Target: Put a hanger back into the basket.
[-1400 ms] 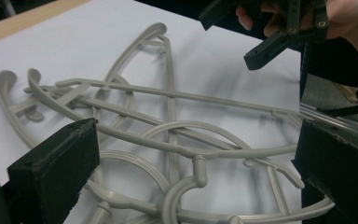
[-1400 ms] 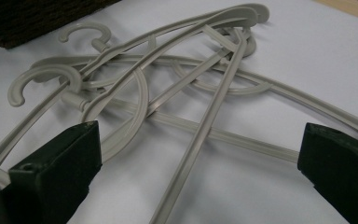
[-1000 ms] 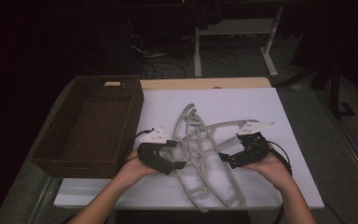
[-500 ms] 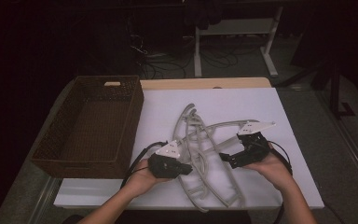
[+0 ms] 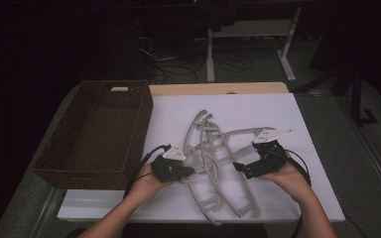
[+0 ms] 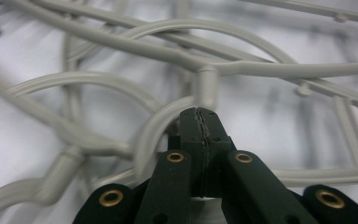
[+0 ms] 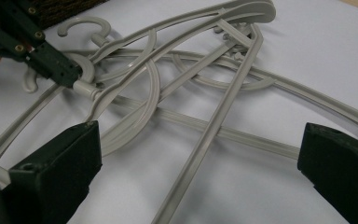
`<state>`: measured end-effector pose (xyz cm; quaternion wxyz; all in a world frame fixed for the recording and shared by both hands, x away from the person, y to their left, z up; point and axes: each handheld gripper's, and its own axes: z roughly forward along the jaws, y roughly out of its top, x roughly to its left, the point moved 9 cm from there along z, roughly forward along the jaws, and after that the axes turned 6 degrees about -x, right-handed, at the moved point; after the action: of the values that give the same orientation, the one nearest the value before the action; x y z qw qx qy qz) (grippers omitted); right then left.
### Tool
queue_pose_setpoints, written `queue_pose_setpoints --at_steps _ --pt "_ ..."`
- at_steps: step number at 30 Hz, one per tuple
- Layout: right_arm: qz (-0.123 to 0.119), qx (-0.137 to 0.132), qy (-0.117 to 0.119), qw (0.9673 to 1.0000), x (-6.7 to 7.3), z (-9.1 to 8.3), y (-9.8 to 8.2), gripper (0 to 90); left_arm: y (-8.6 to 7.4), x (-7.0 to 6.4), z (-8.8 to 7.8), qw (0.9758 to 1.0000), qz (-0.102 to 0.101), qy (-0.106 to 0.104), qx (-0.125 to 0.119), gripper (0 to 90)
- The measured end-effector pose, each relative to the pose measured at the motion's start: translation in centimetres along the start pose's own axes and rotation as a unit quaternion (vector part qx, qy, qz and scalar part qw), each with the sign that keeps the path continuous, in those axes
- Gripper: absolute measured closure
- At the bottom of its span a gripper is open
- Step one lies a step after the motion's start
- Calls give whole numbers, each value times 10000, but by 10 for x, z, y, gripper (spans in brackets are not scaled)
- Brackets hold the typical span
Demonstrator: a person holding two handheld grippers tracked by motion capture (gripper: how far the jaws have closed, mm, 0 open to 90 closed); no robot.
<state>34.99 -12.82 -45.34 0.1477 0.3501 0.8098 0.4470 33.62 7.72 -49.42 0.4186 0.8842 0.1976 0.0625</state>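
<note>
Grey hangers (image 5: pixel 217 163) unmoved; left hand-held gripper (image 6: pixel 200 116) stays closed at a hook (right (image 5: pixel 242 168) remains agape).

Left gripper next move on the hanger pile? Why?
Probably open the left gripper and ease forward: its jaws are shut, tips just touching a hook of the tangled grey hangers, gripping nothing. Right gripper is open beside the pile.

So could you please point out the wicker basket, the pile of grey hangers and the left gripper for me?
wicker basket (image 5: pixel 141 106), high view, on its right-hand rim.
grey hangers (image 5: pixel 226 148), high view, on a curved bar mid-pile.
left gripper (image 6: pixel 200 122), left gripper view, at its closed jaw tips.
</note>
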Motion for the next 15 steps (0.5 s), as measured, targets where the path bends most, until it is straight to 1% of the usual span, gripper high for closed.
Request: queue_pose_setpoints --at_steps 1,4,6,8,11,12,13,15 --pt "2 -2 -4 10000 0 0 0 0 -1 6 -2 9999 -59 100 19 897" --pt "-9 -5 0 10000 0 0 0 0 0 9 -4 9998 -139 122 1 898" --pt "7 -9 -9 10000 -1 -1 0 0 1 8 -9 9998 -162 110 -30 898" --pt "32 -26 -14 10000 -1 -2 0 0 3 3 -14 9999 -137 84 -12 898" --pt "21 -16 -7 10000 -2 -1 0 0 2 2 -13 9999 -110 103 57 898" --pt "14 -7 -9 10000 -1 -1 0 0 1 3 -12 9998 -110 151 102 898" --pt "7 -2 -7 10000 -1 -1 0 0 -1 7 -9 9995 -104 238 170 898" --pt "9 -4 -6 10000 -1 -1 0 0 -1 11 -8 9994 -128 274 163 899"
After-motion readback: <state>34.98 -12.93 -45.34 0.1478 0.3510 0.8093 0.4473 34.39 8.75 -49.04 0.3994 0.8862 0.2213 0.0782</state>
